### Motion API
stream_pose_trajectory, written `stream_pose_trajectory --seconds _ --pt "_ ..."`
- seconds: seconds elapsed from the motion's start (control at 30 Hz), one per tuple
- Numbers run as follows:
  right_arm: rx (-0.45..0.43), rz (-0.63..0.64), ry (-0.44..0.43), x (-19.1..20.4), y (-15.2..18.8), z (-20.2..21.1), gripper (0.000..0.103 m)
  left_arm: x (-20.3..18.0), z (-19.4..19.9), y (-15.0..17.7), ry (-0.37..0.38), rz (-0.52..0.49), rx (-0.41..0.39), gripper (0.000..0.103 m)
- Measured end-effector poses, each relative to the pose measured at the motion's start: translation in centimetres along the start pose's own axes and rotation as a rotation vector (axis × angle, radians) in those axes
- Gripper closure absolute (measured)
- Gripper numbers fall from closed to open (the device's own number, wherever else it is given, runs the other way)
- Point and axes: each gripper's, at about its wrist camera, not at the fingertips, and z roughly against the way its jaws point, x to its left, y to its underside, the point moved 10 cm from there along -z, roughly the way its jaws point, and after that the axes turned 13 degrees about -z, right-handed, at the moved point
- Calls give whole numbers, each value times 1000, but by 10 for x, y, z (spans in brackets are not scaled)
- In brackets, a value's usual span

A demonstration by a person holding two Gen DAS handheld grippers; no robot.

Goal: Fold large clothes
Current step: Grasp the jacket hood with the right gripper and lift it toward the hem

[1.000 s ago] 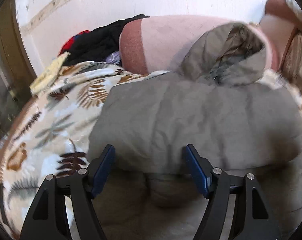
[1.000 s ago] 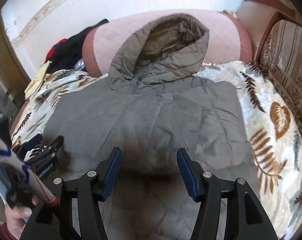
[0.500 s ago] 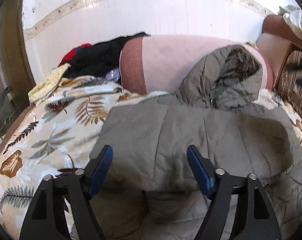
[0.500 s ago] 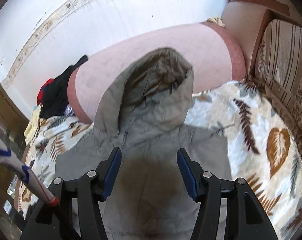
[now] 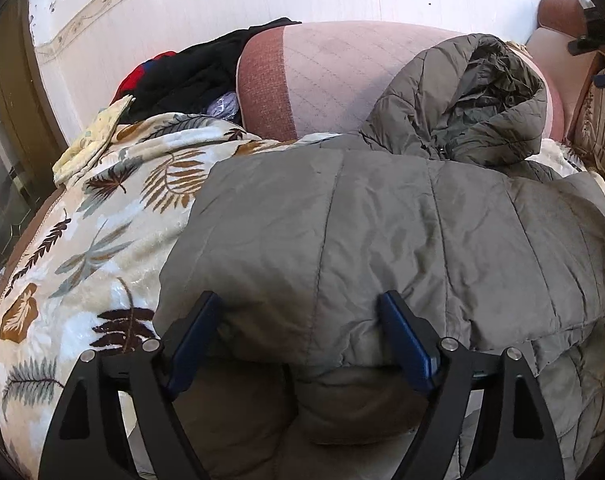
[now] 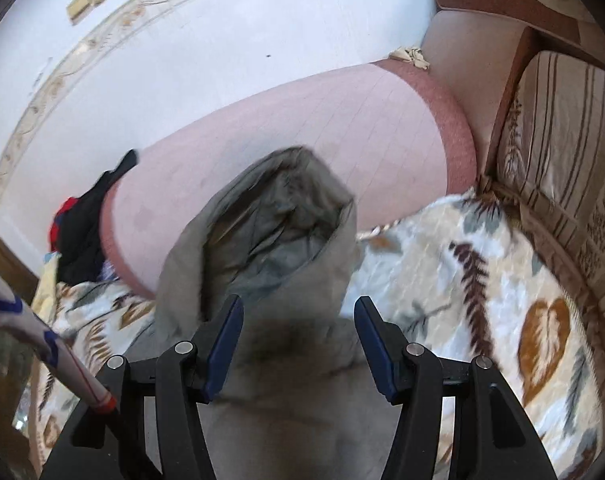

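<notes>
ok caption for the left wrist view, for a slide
Left gripper jaws open around the folded edge of a grey hooded jacket on a leaf-print blanket.

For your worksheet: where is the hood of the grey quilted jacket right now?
In both wrist views, the grey quilted jacket's hood stands propped against the pink bolster cushion, at the far end of the leaf-patterned blanket.

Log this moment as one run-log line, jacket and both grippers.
jacket: bottom folded up, hood against bolster | left gripper: jaws just opening, straddling fold | right gripper: open, empty, before hood

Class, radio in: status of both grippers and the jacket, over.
Left gripper open, jaws just widening over the folded grey quilted hooded jacket. Right gripper open above hood. Nothing in the way.
</notes>
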Motion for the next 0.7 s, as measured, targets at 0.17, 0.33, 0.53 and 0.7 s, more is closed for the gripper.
stream_pose_trajectory --seconds 0.17,0.33,0.53,0.7 --pt "-5 -14 34 -15 -35 -43 41 2 -2 -1 -10 -3 -8 20" --pt "0 -87 55 -33 -62 -92 41 2 -4 -3 -11 -1 -15 20" --pt "41 -54 60 -24 -61 -139 77 3 -5 -5 -11 -3 -24 20" --pt "-45 59 -24 17 -49 -107 97 4 -3 -5 1 8 -24 20"
